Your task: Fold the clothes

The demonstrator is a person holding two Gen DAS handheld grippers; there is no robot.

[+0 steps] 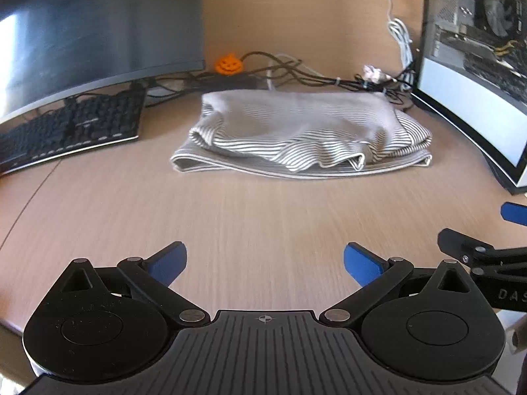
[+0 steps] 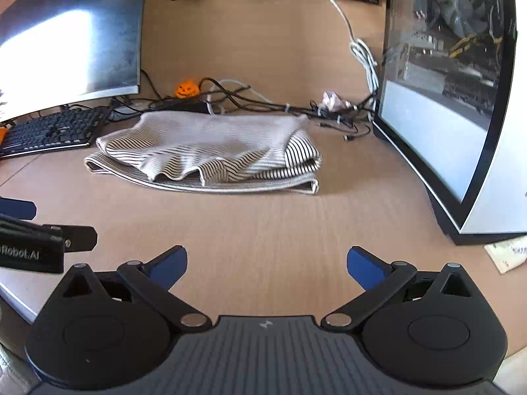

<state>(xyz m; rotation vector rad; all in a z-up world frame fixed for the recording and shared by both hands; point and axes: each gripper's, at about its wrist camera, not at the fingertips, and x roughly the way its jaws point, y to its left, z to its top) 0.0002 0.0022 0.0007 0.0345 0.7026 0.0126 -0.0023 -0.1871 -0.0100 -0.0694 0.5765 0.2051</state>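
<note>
A striped grey-and-white garment [image 1: 296,131] lies folded in a loose stack on the wooden desk [image 1: 263,217], its edges rumpled at the front. In the right wrist view the same garment [image 2: 210,151] sits ahead and slightly left. My left gripper [image 1: 265,263] is open, pulled back well short of the cloth, with nothing between its blue fingers. My right gripper [image 2: 266,265] is open too, also back from the cloth and empty. Part of the right gripper [image 1: 487,253] shows at the left wrist view's right edge, and part of the left gripper [image 2: 36,240] at the right wrist view's left edge.
A black keyboard [image 1: 69,125] and a curved monitor [image 1: 98,33] stand at the left. A computer case with a glass side [image 1: 474,75] stands at the right. Tangled cables [image 1: 322,79] and an orange pumpkin figure [image 1: 229,63] lie behind the garment. A paper slip [image 2: 507,253] lies at right.
</note>
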